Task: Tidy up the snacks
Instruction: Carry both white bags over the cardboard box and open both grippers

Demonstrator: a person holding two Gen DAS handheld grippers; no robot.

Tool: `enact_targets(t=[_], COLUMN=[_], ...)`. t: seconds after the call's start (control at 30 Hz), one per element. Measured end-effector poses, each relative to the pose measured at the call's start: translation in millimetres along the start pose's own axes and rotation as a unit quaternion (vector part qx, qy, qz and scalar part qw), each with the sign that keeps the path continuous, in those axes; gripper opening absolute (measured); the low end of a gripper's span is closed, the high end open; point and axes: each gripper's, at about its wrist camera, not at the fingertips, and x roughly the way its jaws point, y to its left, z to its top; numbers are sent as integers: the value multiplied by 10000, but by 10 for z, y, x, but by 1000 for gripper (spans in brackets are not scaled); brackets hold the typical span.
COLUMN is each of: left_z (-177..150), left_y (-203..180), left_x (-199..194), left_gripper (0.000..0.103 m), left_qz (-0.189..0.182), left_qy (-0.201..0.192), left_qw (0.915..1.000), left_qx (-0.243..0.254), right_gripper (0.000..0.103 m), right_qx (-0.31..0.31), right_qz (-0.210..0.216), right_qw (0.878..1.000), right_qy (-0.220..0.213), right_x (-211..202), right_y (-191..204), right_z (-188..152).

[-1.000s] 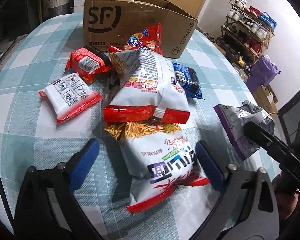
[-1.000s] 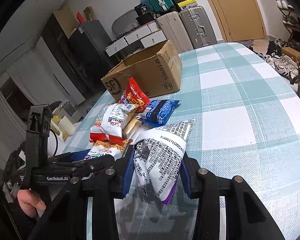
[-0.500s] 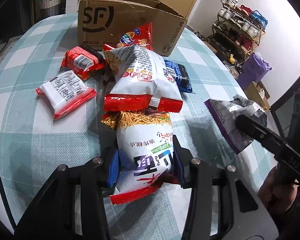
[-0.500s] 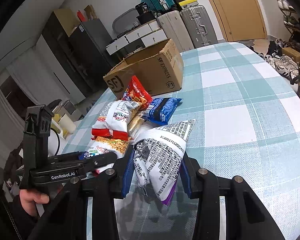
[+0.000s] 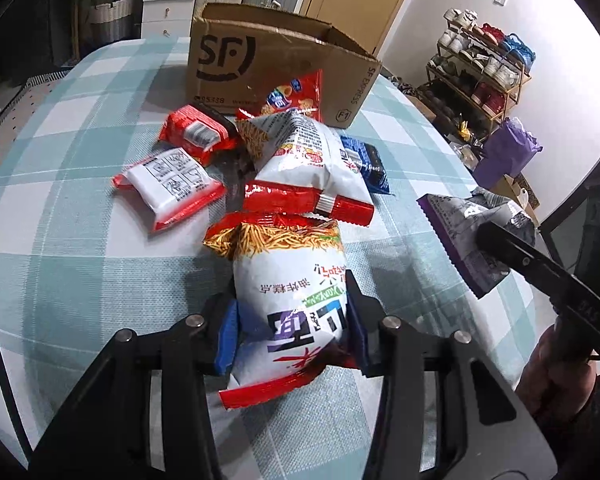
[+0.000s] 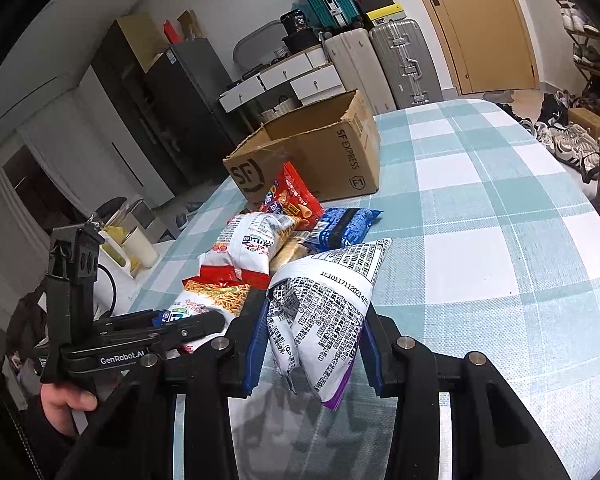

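Crinkled foil tells most of the story: the left hand-held gripper point(image 5: 292, 328) is clenched on the white noodle-snack bag point(image 5: 290, 292), its blue pads point(image 5: 226, 334) pressed into both flanks near the lower, red-sealed end, after the jaws have just been closing around it. The bag's long axis runs away from the gripper toward the cardboard box point(image 5: 276, 68) at the far edge of the desk point(image 5: 60, 240), with the noodle-printed end leading; gripping across the narrow width probably keeps the puffy pack from slipping. The right hand-held gripper point(image 6: 312, 344) is likewise clamped on the purple-edged bag point(image 6: 324, 312), which points upward and away, its printed corner highest and its purple seam hanging below the pads. Both packs sit near the desk's near edge, apart from the loose pile: a second white bag point(image 5: 308, 164), a red flat packet point(image 5: 168, 186), a red wrapped packet point(image 5: 198, 134), a blue packet point(image 5: 364, 164) and a red chip bag point(image 5: 296, 96) leaning against the box. The open box looks like the intended destination.
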Motion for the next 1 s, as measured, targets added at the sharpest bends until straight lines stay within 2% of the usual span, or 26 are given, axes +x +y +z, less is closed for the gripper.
enact_targets(t=[0.6,1.0], left_z=[62,540], left_y=[64,-12], left_x=[-699,-983], left_gripper=[42,42], left_qz=[-169,-134], left_qy=[-565,-918], left_qw=[9982,9949], left_qx=[59,383], right_gripper=[41,41], right_qx=[-272,-637], right_qz=[97,388], right_qw=[9994,9964], right_qy=[-176,-413], right_x=[-111,-83], right_y=[301,635], right_z=[177,616])
